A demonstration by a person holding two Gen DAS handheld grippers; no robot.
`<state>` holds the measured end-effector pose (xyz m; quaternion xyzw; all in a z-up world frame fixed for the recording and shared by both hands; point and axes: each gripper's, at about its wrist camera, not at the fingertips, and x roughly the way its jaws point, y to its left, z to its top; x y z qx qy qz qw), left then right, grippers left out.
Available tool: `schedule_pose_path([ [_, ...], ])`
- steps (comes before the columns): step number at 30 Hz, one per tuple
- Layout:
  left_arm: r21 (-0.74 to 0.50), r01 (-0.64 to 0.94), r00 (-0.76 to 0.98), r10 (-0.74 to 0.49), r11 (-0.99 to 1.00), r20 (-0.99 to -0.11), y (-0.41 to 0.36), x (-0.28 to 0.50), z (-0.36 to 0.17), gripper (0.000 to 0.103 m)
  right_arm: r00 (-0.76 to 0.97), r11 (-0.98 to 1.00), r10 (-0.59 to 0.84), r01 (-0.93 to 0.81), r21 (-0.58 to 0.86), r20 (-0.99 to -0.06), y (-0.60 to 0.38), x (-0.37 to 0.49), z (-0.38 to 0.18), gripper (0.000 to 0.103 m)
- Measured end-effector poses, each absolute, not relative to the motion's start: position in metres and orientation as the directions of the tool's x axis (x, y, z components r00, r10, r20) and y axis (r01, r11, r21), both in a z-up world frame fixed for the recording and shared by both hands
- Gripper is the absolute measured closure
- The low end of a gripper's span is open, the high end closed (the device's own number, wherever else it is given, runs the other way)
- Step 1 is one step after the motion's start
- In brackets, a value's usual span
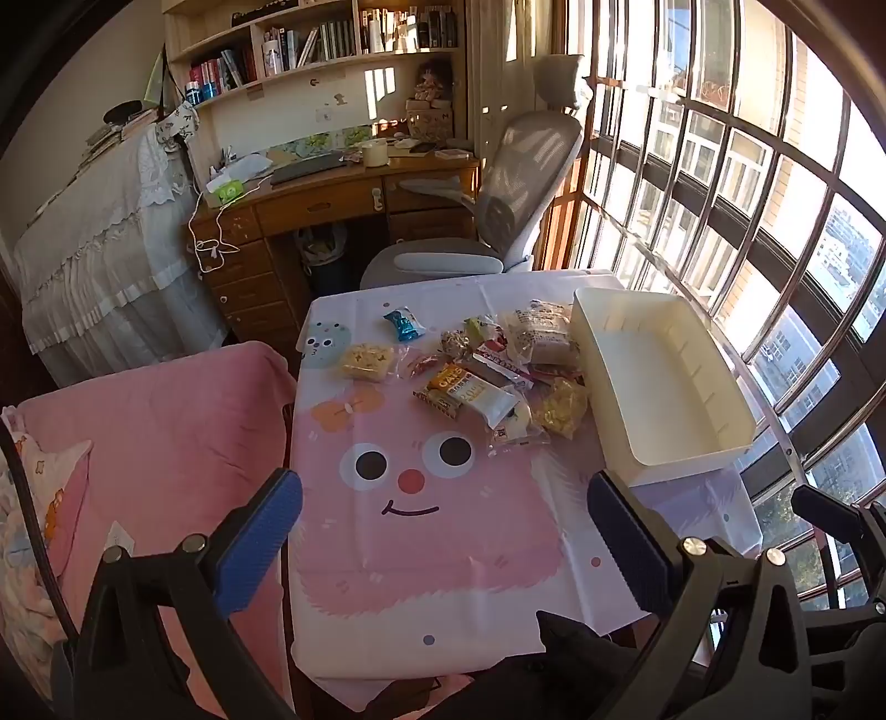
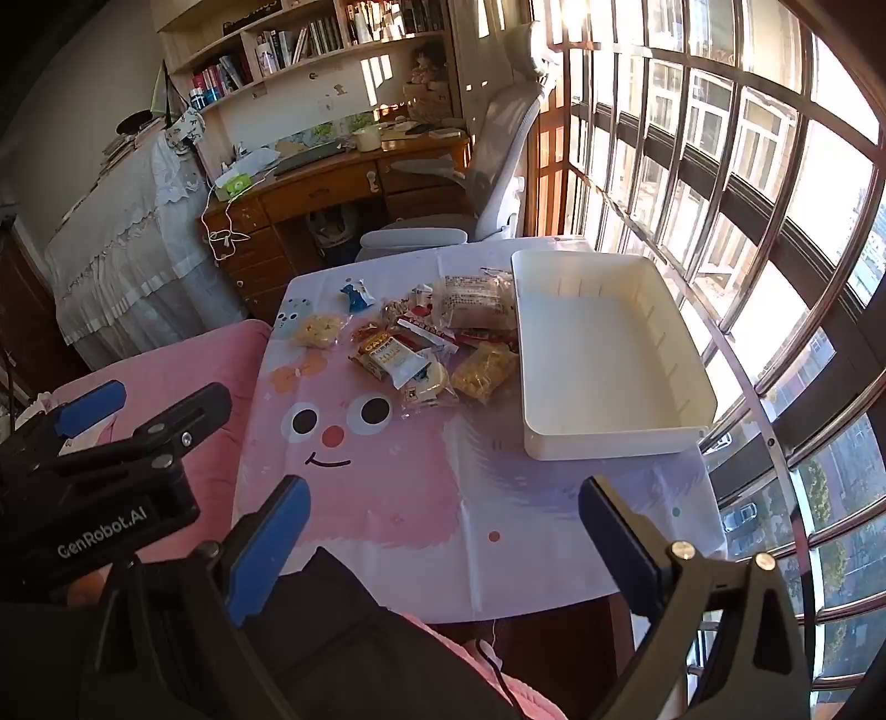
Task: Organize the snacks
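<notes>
I see a small table [image 1: 443, 581] in front of me with a cloth over it. On its far half lies a heap of snack packets [image 1: 487, 371], and just right of the heap a tray [image 1: 664, 387] sits along the table's right edge. One packet [image 1: 404, 324] lies apart at the far left of the heap. Behind the table stands a chair [image 1: 498, 210], a desk [image 1: 332, 194] beyond it, shelves [image 1: 321, 44] above. A bed [image 1: 155, 443] is to the left, windows [image 1: 747, 166] to the right.
</notes>
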<state>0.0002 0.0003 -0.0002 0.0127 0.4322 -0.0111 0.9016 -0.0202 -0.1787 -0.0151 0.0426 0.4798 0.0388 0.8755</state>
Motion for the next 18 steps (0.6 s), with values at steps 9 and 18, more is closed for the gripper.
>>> schedule_pose_path([
  [9,0.015,0.031,0.627,-0.007,0.999,-0.779,0.000,0.000,0.000,0.001,0.531,0.994,0.103,-0.022,0.107,-0.841,-0.179,-0.019,-0.018,0.005],
  [18,0.015,0.031,0.625,-0.007,0.999,-0.781,0.000,0.000,0.000,0.001,0.517,0.995,0.096,-0.018,0.102,-0.851,-0.182,-0.018,-0.024,0.005],
])
